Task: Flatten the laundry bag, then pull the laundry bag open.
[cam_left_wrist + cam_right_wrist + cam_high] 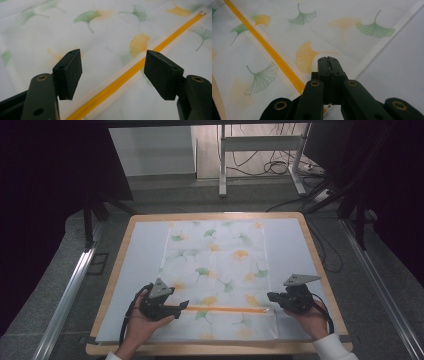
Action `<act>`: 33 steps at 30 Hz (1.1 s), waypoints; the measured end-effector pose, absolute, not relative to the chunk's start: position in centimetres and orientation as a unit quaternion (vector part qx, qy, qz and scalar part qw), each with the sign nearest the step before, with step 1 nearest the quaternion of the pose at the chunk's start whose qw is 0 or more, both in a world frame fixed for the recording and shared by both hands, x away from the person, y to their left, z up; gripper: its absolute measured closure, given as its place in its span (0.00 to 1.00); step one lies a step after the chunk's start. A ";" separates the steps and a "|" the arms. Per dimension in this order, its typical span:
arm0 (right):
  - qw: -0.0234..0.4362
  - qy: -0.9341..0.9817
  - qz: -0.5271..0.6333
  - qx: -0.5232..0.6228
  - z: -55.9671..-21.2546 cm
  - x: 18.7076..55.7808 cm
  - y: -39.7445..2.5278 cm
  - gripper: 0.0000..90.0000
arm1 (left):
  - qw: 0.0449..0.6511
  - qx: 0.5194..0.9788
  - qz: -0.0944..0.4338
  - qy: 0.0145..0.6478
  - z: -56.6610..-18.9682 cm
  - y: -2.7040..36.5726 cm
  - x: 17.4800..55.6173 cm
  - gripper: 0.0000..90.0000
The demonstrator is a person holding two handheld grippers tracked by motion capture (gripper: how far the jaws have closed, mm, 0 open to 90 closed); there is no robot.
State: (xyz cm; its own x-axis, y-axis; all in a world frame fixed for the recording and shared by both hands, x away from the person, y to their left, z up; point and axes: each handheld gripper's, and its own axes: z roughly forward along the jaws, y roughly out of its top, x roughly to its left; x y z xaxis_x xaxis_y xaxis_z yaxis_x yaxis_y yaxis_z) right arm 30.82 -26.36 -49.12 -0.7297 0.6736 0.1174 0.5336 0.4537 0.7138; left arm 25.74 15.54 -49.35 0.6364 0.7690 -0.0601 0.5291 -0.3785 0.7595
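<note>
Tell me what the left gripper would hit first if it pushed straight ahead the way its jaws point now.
Most likely the orange zipper of the ginkgo-print cloth. The left gripper has its jaws open astride that strip, pointing low along it, so it would probably meet the zipper and the fabric around it, though depth is hard to judge.

A wooden table (125, 251) stands on a grey floor (60, 270). A pale sheet (142, 255) covers most of the table top, and the wood shows around it like a frame. On the sheet lies a white bag (220, 270) with green and yellow leaves printed on it. It lies flat in the middle. An orange zip strip (227, 309) runs across the bag near the front edge.
</note>
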 end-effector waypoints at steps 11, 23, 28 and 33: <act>0.092 0.847 0.373 0.366 -50.0 28.6 -27.1 0.99 | 0.400 0.835 0.133 0.353 -48.1 11.2 27.8 0.34; 0.092 0.848 0.372 0.366 -50.1 27.7 -27.0 0.99 | 0.403 0.842 0.124 0.336 -48.1 9.8 27.6 0.35; 0.092 0.850 0.370 0.363 -50.1 27.2 -27.0 0.99 | 0.405 0.847 0.117 0.323 -48.0 8.5 27.5 0.35; 0.096 0.848 0.374 0.363 -49.9 26.7 -27.2 0.99 | 0.400 0.854 0.111 0.315 -48.3 7.1 27.8 0.35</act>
